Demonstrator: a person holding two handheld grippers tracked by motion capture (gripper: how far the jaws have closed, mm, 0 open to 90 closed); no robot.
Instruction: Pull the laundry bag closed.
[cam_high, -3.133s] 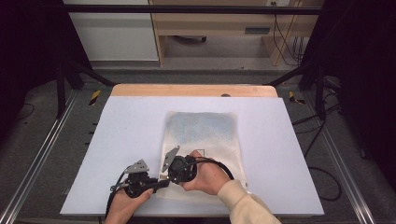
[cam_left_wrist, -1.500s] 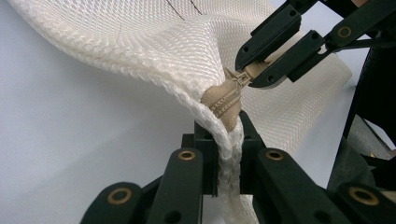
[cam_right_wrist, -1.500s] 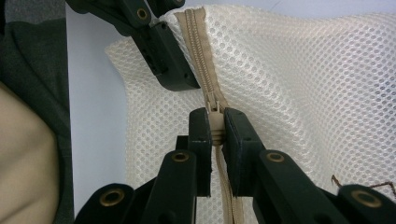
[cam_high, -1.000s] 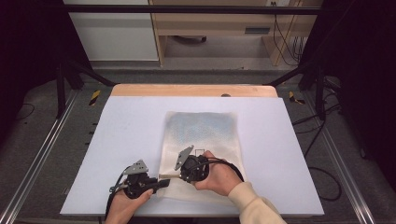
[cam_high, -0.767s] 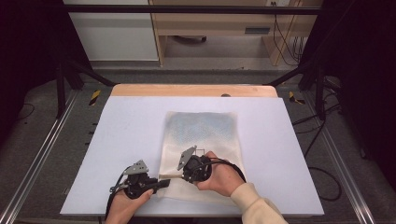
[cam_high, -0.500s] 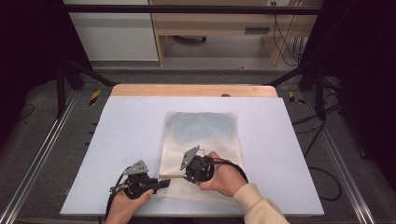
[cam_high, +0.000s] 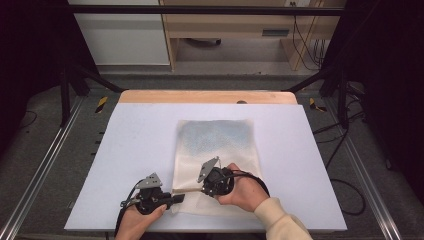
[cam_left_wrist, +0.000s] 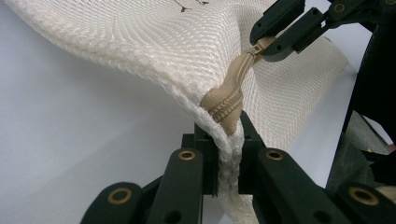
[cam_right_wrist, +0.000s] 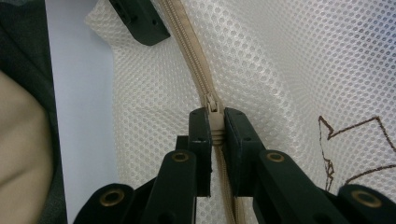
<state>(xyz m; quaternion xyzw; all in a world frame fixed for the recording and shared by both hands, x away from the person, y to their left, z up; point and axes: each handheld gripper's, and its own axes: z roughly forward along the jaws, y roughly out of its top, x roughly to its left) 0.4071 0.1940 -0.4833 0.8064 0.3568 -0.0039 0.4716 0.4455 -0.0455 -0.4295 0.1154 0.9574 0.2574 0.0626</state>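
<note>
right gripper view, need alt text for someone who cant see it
The right gripper is clamped shut on the beige zipper pull of a white mesh bag, seen close up. The zipper runs away up the picture to the left gripper's black jaw tip, with white table at left.

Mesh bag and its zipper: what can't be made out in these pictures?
- Contents of the mesh bag: high view, a bluish patch shows through the weave, too faint to name.
- Brown stitched drawing: right gripper view, cut off by the right edge.
- Zipper pull: right gripper view, its tab is hidden between the right tongs.
- Zipper end: left gripper view, the bag's corner below it is hidden in the left tongs.
</note>
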